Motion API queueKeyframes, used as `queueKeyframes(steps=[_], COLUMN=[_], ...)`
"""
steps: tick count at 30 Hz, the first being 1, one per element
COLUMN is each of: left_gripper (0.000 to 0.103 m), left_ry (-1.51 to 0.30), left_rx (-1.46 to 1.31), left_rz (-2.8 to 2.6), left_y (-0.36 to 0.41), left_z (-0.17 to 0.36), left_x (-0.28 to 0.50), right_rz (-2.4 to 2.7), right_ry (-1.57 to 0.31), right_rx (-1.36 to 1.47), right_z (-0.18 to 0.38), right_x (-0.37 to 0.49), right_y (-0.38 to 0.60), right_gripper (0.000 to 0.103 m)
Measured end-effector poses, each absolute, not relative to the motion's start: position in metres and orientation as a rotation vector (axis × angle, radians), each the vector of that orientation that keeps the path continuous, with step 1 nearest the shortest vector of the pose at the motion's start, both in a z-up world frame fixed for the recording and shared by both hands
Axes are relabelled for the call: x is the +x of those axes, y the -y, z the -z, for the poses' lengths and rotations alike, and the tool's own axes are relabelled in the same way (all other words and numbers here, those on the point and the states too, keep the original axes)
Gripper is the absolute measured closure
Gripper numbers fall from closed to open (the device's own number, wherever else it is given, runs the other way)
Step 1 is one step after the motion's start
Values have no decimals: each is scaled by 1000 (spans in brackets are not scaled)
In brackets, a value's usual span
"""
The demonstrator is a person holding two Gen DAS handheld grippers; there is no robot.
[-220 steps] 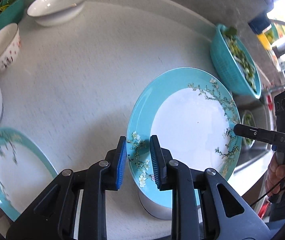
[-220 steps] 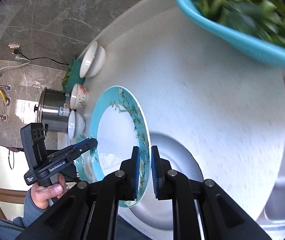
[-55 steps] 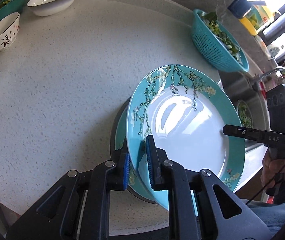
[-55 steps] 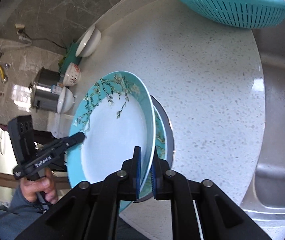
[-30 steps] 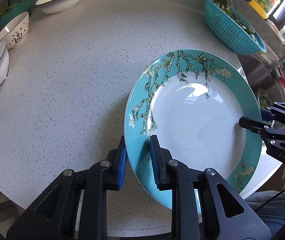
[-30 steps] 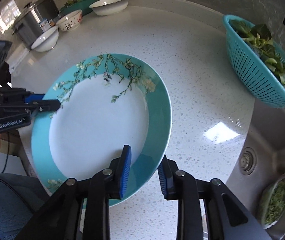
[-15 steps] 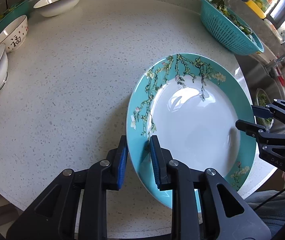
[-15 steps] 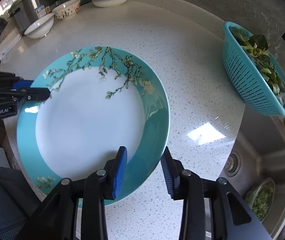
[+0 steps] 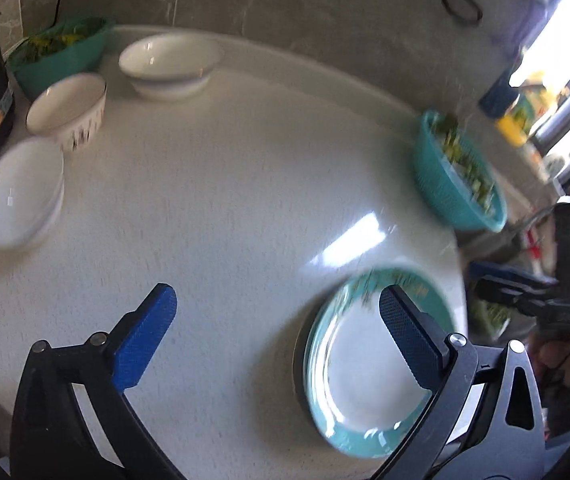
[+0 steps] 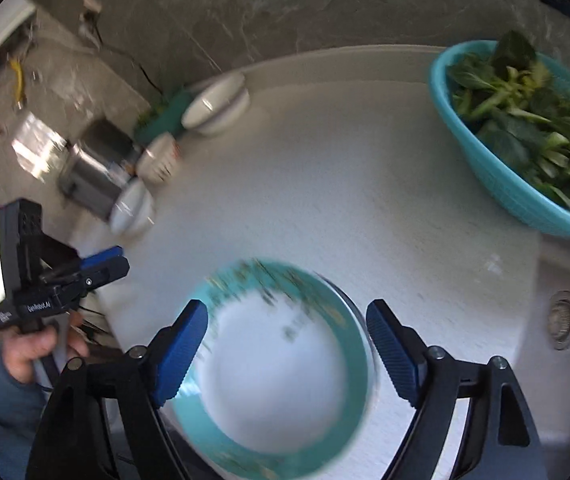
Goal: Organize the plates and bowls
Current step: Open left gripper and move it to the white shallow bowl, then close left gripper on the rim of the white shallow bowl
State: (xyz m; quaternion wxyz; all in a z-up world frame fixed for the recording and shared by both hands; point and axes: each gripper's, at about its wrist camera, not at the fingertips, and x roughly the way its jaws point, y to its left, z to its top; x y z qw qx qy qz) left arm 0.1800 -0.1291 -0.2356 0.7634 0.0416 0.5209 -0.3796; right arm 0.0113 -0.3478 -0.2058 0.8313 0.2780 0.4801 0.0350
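The teal plates (image 10: 285,364) lie stacked at the near edge of the table (image 9: 225,200), so that part looks done. Three bowls (image 9: 169,66) sit apart at the far left, seemingly yet to be gathered. The left gripper (image 9: 273,332) and right gripper (image 10: 285,348) are both spread wide, holding nothing.

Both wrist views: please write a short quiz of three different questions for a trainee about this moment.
1. True or false: the left gripper grips the teal plate.
2. How many bowls stand at the far left of the counter? A) one B) three C) five
3. Fill in: the teal colander holds leafy ____.

Key: 1 false, both grippers are open, right gripper too. 2 B. 3 greens.
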Motion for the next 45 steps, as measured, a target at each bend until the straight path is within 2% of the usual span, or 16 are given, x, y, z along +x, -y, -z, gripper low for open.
queueKeyframes(steps=[3,10,13,17,21,30,32,34,36,39,40,41,43,45], left_gripper=[0,0,0,2,28,31,36,60,77,78,84,85,89,91], left_ry=[-1061,-957,-981,-1080,-1179,-1291,-1314,-1332,-1331,-1333,-1333,-1335,-1334,-1330], left_rx=[49,186,249,323,336,380,393,386,391,398,403,400,400,402], left_rz=[836,653,615,584,616,653,659,664,659,667,667,666,662,659], left_y=[130,153,168,185,194,212,214,215,215,217,217,217,216,216], left_z=[204,148,154,190,227,276,287,295,300,304,305,307,309,310], left_x=[228,370,426,497,531,566,568,571,573,575,575,576,576,576], right_rz=[-122,-160,-142,-152,-153,-142,-136,-129,-135,-134,-133,-134,-133,-115], right_ry=[-974,-916,-919,-932,-970,-1038,-1050,-1062,-1067,-1082,-1088,-1096,-1103,-1075], right_rx=[637,761,859,880,915,923,922,933,932,917,922,927,917,893], right_z=[195,197,214,236,264,299,303,307,308,311,314,317,319,320], right_x=[56,192,243,298,331,357,363,367,375,382,385,388,389,391], right_y=[349,347,352,346,341,332,330,329,325,322,321,319,318,316], right_gripper=[19,19,19,19,20,24,25,32,35,42,45,48,60,67])
